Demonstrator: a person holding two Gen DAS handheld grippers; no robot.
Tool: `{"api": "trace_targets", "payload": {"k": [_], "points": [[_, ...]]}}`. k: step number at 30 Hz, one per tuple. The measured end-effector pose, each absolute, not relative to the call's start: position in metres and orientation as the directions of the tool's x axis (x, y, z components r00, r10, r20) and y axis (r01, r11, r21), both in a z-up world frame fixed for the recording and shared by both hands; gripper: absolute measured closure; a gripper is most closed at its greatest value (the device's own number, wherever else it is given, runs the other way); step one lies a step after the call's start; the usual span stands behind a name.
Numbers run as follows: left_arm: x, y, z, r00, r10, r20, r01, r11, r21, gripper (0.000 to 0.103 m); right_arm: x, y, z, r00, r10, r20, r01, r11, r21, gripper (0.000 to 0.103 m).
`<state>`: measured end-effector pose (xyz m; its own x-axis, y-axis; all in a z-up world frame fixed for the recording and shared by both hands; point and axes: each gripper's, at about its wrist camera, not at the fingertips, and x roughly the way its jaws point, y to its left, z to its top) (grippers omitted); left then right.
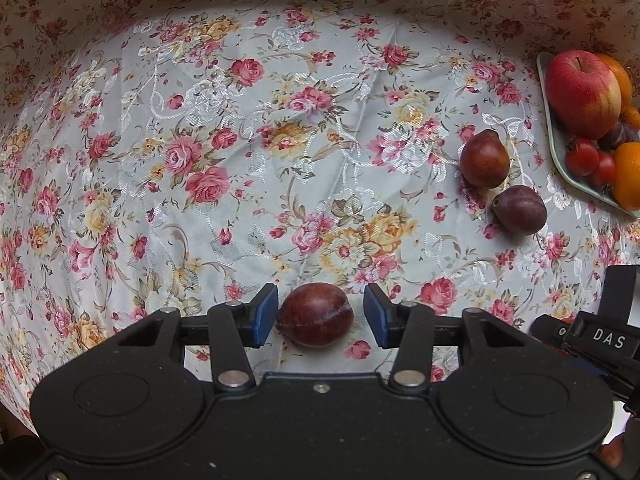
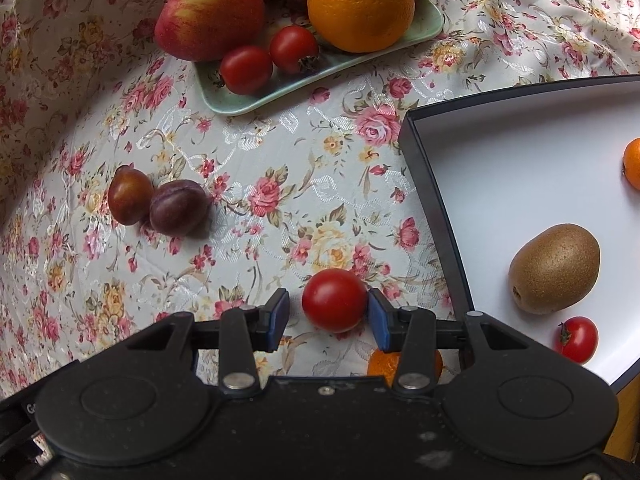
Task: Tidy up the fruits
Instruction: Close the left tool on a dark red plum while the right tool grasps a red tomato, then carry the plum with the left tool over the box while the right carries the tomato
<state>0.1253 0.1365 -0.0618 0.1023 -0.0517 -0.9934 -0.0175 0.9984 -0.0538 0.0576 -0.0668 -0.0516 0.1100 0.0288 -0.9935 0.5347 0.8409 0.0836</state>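
The left gripper (image 1: 320, 316) points down over a reddish plum (image 1: 315, 315) lying on the floral tabletop (image 1: 240, 160); its jaws stand apart, one blue pad just beside the plum on the left, the other clear of it on the right. The right gripper (image 2: 329, 316) also has its jaws apart around a cherry tomato (image 2: 334, 300) on the cloth; the right-hand pad looks to be touching the tomato, the left-hand pad is clear of it. Neither fruit is gripped.

The sorting looks partly done. A dark-rimmed white tray (image 2: 500, 168) already holds a kiwi (image 2: 554, 268), another cherry tomato (image 2: 576, 339) and a mandarin (image 2: 633, 163). Two more plums (image 2: 158, 202) lie touching each other on the cloth. A green plate (image 2: 240, 104) still carries an apple (image 2: 208, 12), a large orange (image 2: 360, 6), two tomatoes (image 2: 270, 60) and dark plums behind them.

The mandarin is cut by the picture's edge, so the tray's far side is unseen. A small orange fruit (image 2: 380, 362) lies mostly hidden under the right gripper. How many plums lie at the back of the plate cannot be told.
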Motion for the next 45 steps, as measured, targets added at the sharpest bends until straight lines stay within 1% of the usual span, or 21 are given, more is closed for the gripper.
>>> {"api": "trace_targets", "payload": {"k": [7,10,12,14,22,23,26,27,32,34,37,39,40,41,42,43,45], "points": [[0.123,0.133,-0.073,0.071,-0.054,-0.996,-0.02,0.998,-0.055,0.047,0.061,-0.064,-0.054,0.107,0.02,-0.994,0.533,0.843,0.074,0.055],[0.123,0.131,-0.073,0.072,-0.055,-0.996,-0.014,0.998,-0.056,0.043,0.061,-0.062,-0.055,0.109,0.012,-0.994,0.528,0.846,0.068,0.054],[0.124,0.132,-0.075,0.072,-0.053,-0.996,-0.012,0.998,-0.054,0.037,0.059,-0.06,-0.055,0.113,0.002,-0.994,0.528,0.847,0.062,0.053],[0.123,0.131,-0.077,0.072,-0.049,-0.996,-0.002,0.999,-0.05,0.033,0.058,-0.057,-0.055,0.121,-0.011,-0.993,0.526,0.849,0.055,0.052],[0.125,0.128,-0.081,0.073,-0.06,-0.996,-0.001,0.998,-0.061,0.027,0.05,-0.046,-0.055,0.165,-0.077,-0.983,0.53,0.848,0.022,0.047],[0.125,0.129,-0.082,0.072,-0.064,-0.995,0.004,0.998,-0.064,0.024,0.049,-0.045,-0.055,0.173,-0.084,-0.981,0.531,0.847,0.021,0.046],[0.126,0.127,-0.086,0.059,-0.083,-0.995,0.034,0.996,-0.081,0.01,0.046,-0.043,-0.054,0.185,-0.101,-0.978,0.536,0.844,0.014,0.046],[0.125,0.125,-0.087,0.06,-0.08,-0.995,0.036,0.996,-0.078,0.009,0.045,-0.042,-0.054,0.188,-0.106,-0.976,0.537,0.844,0.012,0.046],[0.122,0.125,-0.087,0.075,-0.073,-0.995,0.009,0.997,-0.072,0.009,0.042,-0.043,-0.053,0.194,-0.103,-0.976,0.548,0.836,0.021,0.045],[0.122,0.128,-0.086,0.076,-0.083,-0.994,-0.012,0.996,-0.084,0.009,0.043,-0.044,-0.053,0.194,-0.096,-0.976,0.547,0.837,0.026,0.044],[0.122,0.131,-0.083,0.08,-0.078,-0.994,-0.061,0.995,-0.083,0.017,0.043,-0.045,-0.053,0.19,-0.093,-0.977,0.54,0.841,0.025,0.047],[0.124,0.134,-0.082,0.079,-0.071,-0.994,-0.096,0.992,-0.079,0.026,0.043,-0.046,-0.052,0.188,-0.089,-0.978,0.532,0.846,0.026,0.052],[0.124,0.135,-0.081,0.077,-0.067,-0.995,-0.108,0.991,-0.076,0.029,0.044,-0.045,-0.052,0.19,-0.084,-0.978,0.527,0.849,0.029,0.055],[0.125,0.135,-0.08,0.076,-0.066,-0.995,-0.118,0.99,-0.074,0.033,0.044,-0.045,-0.051,0.191,-0.08,-0.978,0.522,0.852,0.032,0.061],[0.124,0.136,-0.079,0.077,-0.064,-0.995,-0.128,0.989,-0.073,0.038,0.044,-0.045,-0.05,0.194,-0.076,-0.978,0.514,0.857,0.036,0.063],[0.126,0.138,-0.077,0.079,-0.061,-0.995,-0.134,0.988,-0.072,0.041,0.044,-0.045,-0.049,0.194,-0.071,-0.978,0.506,0.862,0.037,0.063],[0.126,0.138,-0.075,0.085,-0.06,-0.995,-0.139,0.988,-0.072,0.054,0.044,-0.046,-0.048,0.193,-0.057,-0.98,0.502,0.864,0.048,0.064]]}}
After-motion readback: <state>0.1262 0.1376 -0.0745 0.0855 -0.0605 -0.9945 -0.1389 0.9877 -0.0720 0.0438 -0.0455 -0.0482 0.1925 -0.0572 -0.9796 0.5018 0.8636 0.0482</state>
